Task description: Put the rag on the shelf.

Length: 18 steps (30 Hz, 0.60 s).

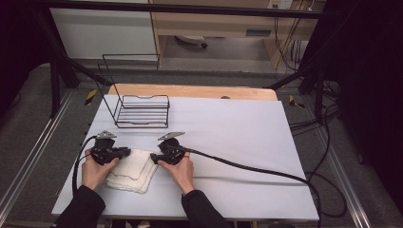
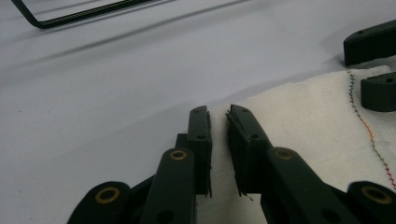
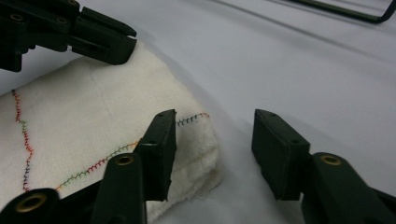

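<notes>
A folded white cloth [image 1: 130, 173] with a multicoloured stitched seam lies at the near left of the table. My left gripper [image 1: 126, 152] is at its left far corner. In the left gripper view the jaws stand nearly together on the cloth's [image 2: 299, 116] edge, with the fabric pinched between them [image 2: 218, 116]. My right gripper [image 1: 153, 156] is at the cloth's right far corner. In the right gripper view it [image 3: 215, 116] is open: one jaw rests over the cloth [image 3: 79, 126], the other over bare table. The left gripper [image 3: 102, 42] shows beyond, on the cloth's other corner.
A black wire rack [image 1: 141, 111] stands at the back left of the white-covered table [image 1: 228, 137], with a tall wire frame behind it. The right gripper's black cable [image 1: 247, 168] trails across the table to the right. Bare white surface spreads right of the cloth.
</notes>
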Tool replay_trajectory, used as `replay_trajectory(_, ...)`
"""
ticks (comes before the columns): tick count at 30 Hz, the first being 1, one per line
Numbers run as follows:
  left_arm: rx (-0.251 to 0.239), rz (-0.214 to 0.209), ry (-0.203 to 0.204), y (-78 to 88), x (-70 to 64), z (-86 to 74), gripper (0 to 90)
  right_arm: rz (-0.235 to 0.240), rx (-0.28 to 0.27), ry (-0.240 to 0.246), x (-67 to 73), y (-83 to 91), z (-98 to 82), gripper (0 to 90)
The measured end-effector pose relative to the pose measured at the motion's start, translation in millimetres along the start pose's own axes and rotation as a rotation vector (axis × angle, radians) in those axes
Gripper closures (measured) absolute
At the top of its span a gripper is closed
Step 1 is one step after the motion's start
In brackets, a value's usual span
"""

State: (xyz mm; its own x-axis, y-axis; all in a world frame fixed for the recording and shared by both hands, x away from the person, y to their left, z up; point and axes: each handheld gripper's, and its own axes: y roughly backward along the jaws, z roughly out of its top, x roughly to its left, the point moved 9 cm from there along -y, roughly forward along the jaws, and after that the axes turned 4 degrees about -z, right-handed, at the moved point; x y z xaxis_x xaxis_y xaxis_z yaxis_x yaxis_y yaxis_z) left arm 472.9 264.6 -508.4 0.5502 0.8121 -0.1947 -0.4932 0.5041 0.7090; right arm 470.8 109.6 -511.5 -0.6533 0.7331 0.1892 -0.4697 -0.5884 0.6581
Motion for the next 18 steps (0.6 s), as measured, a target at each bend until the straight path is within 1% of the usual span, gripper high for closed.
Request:
replay_trajectory(1,0.000,0.000,0.000,0.0,0.0,0.0,78.4,0.005,0.011,-0.012,1.3,-0.6,-1.8,55.5)
replay_trajectory(2,0.000,0.001,-0.002,0.0,0.0,0.0,78.4,0.005,0.011,-0.012,1.3,-0.6,-1.8,55.5)
replay_trajectory(3,0.000,0.004,-0.004,0.0,-0.1,0.1,78.4,0.014,0.018,-0.018,2.8,0.0,-2.5,60.8)
replay_trajectory(5,-0.001,0.005,-0.004,0.0,-0.3,0.1,78.4,0.016,0.021,-0.021,3.3,0.1,-2.9,62.4)
replay_trajectory(8,-0.001,0.002,-0.001,0.2,0.0,0.0,78.3,0.033,0.030,-0.038,7.0,0.2,-4.7,71.4)
replay_trajectory(9,-0.001,0.003,-0.003,0.2,-0.1,-0.1,78.3,0.033,0.030,-0.038,7.0,0.2,-4.7,71.4)
replay_trajectory(12,-0.002,0.006,-0.006,0.2,-0.6,0.1,78.4,0.037,0.030,-0.057,8.5,0.2,-5.4,75.2)
replay_trajectory(18,-0.005,0.002,-0.013,1.1,-1.0,0.2,80.3,0.043,0.034,-0.068,9.4,0.7,-5.4,79.8)
